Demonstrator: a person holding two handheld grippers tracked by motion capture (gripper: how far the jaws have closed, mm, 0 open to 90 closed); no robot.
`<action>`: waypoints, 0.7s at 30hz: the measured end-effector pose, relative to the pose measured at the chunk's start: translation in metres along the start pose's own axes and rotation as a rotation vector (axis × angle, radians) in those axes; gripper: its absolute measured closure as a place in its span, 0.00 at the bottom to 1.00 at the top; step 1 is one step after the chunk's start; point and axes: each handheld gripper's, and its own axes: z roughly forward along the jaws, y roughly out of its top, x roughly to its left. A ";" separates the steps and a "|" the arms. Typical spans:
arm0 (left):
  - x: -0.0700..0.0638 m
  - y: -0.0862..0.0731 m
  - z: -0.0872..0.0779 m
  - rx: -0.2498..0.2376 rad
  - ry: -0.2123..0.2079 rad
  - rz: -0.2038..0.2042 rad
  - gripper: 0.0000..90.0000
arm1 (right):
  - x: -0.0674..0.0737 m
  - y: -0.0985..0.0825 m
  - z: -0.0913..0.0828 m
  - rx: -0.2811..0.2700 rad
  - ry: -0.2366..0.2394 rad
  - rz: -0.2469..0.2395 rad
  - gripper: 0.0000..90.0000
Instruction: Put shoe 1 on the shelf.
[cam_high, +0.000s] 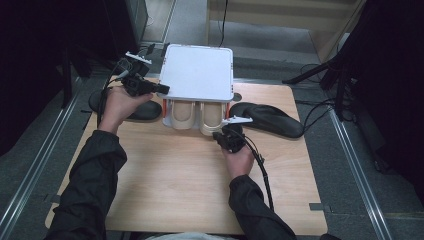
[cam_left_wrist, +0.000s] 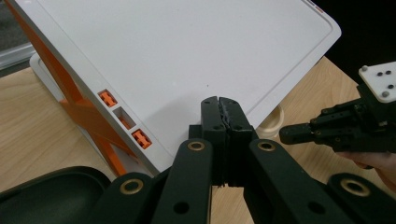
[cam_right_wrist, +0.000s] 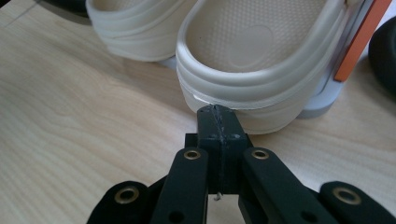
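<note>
Two beige clogs (cam_high: 194, 116) sit heels-out under a white rack (cam_high: 197, 72) at the bench's (cam_high: 175, 170) far middle. The right gripper (cam_right_wrist: 217, 114), jaws closed and empty, noses against the right clog's heel. The left gripper (cam_left_wrist: 222, 105), closed and empty, rests at the rack's edge. Black sandals (cam_high: 272, 120) flank the rack.
</note>
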 end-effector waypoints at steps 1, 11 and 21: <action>0.000 0.000 0.000 0.000 0.000 -0.001 1.00 | -0.001 0.002 0.001 -0.001 -0.001 0.004 1.00; -0.002 0.000 0.001 0.000 0.005 0.004 1.00 | -0.016 0.013 0.012 -0.014 -0.040 0.045 1.00; -0.005 0.001 0.003 -0.003 0.028 0.022 1.00 | -0.020 0.018 0.015 -0.012 -0.039 0.054 1.00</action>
